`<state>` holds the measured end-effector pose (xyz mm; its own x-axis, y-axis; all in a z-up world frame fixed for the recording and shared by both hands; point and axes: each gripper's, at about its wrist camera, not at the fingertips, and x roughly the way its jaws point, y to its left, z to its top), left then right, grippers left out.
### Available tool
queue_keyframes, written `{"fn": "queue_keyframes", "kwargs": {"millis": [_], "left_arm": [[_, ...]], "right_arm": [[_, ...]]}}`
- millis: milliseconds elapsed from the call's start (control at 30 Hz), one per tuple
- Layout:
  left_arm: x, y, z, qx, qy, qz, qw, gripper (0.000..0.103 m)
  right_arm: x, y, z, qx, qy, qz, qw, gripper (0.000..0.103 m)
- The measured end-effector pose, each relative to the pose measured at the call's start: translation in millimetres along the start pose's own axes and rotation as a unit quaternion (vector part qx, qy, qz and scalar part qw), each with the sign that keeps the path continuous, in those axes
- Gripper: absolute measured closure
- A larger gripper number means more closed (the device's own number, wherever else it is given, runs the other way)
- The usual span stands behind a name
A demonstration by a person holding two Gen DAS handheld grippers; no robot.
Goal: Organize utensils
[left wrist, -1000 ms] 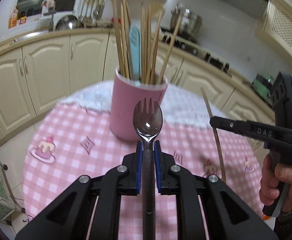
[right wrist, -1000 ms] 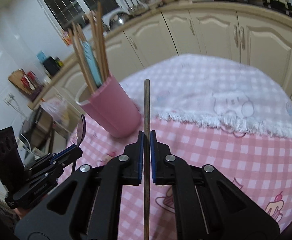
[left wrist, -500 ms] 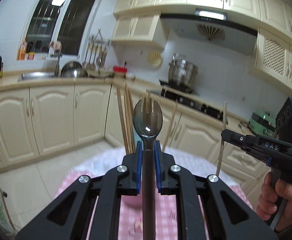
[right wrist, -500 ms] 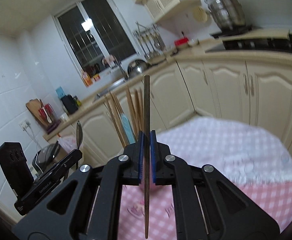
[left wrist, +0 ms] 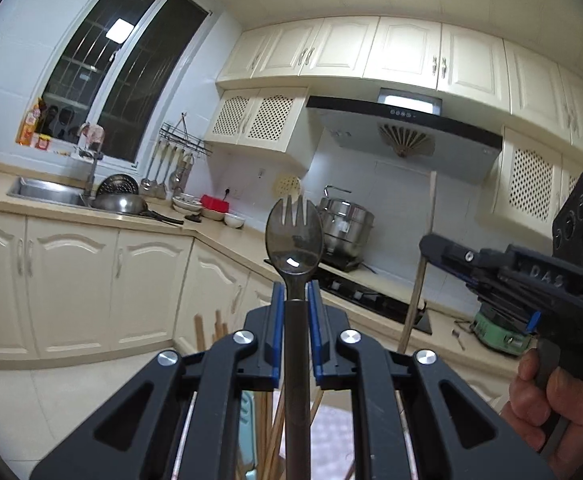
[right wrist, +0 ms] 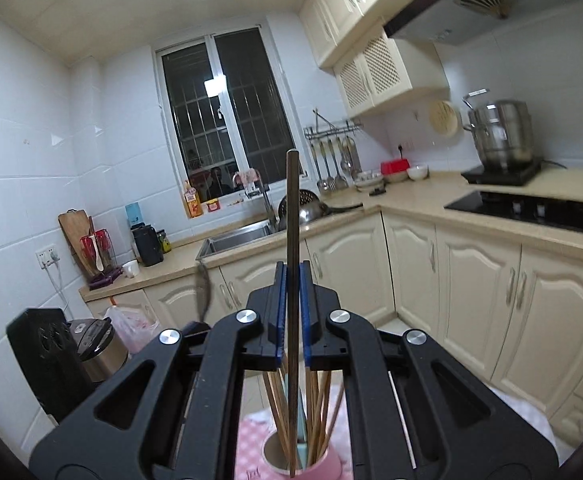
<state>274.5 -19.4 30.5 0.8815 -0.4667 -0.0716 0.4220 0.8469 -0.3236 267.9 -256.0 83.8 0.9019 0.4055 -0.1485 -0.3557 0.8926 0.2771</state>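
**Spotter:** What have you got in each hand?

**Operator:** In the left wrist view my left gripper (left wrist: 294, 300) has its jaws clenched on the handle of a metal spork (left wrist: 293, 236), bowl and tines standing up at frame centre. The right gripper (right wrist: 292, 300) has its jaws clamped on a single dark chopstick (right wrist: 292, 216), upright, running straight down the middle of the right wrist view.

**Spotter:** And the holder?

**Operator:** The pink cup (right wrist: 323, 465) sits at the bottom centre of the right wrist view, already full of wooden chopsticks (right wrist: 318, 404) and a pale blue utensil. My chopstick's lower tip looks to hang over its mouth; I can't tell if it is inside. From the left view I only see stick tops low in the frame, behind the jaws.

**Spotter:** How would you do the drop?

**Operator:** One hand at a time, I think. I'd keep the chopstick vertical, aim for the gap among the sticks at the near side, lower until the tip is below the rim, then let go. The spork is heavier, so I'd hold the right gripper (left wrist: 503, 268), at the right edge of the left view, clear first. Risk: nudging the crowded sticks and tipping the cup.
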Motion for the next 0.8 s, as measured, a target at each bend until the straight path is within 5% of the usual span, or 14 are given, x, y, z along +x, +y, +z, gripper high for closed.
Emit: {"fn": "queue_keyframes", "kwargs": {"millis": [700, 733, 767, 800], "left_arm": [[47.4, 32.1, -74.0, -0.022, 0.048, 0.016, 0.9985, 0.09], [46.8, 32.3, -76.8, -0.018, 0.055, 0.014, 0.9982, 0.082], [46.2, 31.9, -78.2, -0.015, 0.061, 0.013, 0.998, 0.051], [43.7, 31.9, -78.7, -0.013, 0.064, 0.014, 0.9978, 0.022]], "right_arm": [[63.5, -2.0, -48.1, -0.022, 0.071, -0.012, 0.997, 0.096], [65.5, -2.1, -50.0, -0.022, 0.078, -0.01, 0.997, 0.094], [67.7, -3.8, -52.5, -0.017, 0.091, -0.009, 0.996, 0.089], [67.7, -5.6, -53.6, -0.013, 0.096, -0.01, 0.995, 0.067]]}}
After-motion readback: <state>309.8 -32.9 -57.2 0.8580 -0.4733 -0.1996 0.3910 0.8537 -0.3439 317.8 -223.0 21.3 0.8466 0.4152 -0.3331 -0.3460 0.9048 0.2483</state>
